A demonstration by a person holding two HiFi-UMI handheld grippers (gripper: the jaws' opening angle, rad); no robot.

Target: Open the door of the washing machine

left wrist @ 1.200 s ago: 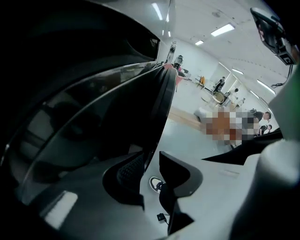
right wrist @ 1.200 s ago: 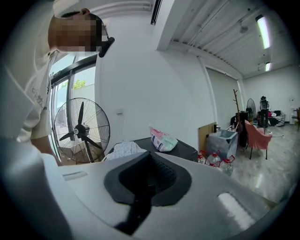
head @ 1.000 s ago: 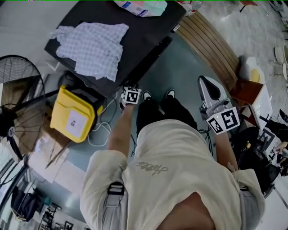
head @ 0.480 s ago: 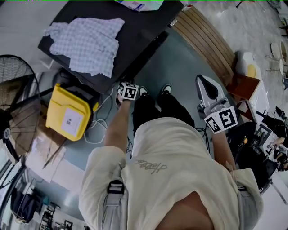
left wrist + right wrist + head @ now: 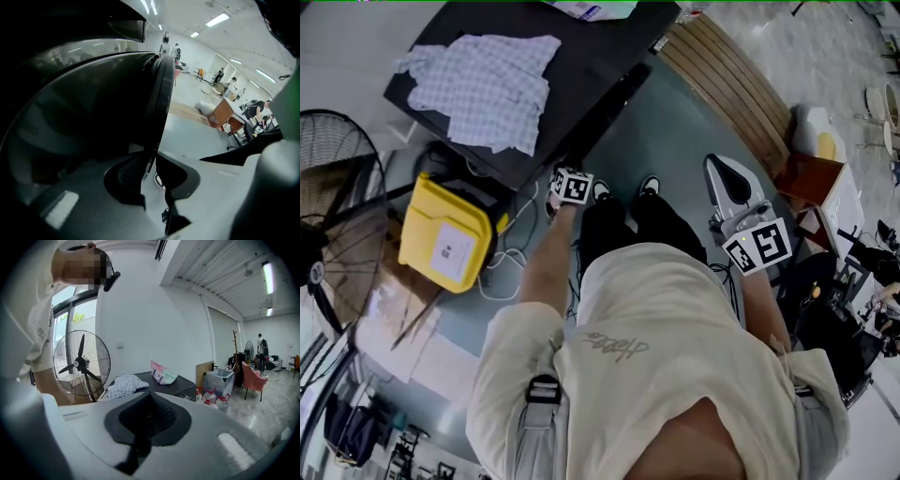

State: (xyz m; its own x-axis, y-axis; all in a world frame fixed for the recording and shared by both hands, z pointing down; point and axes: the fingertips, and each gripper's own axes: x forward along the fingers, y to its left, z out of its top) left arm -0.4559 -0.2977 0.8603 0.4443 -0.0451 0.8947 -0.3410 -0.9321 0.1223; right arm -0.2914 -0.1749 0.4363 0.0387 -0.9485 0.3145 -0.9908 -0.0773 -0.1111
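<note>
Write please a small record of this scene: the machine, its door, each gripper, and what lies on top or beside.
washing machine: black, in front of the person, to the left
door: dark and round; its edge sits between the left fingers
left gripper: fingers have just been closing and now pinch the door's edge
right gripper: fingers together, nothing between them, away from the machine
on top: checked cloth, packet
beside: yellow box

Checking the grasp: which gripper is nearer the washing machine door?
Left. The left gripper has the door between jaws that have just been closing; the right gripper is shut, empty, away from it.
</note>
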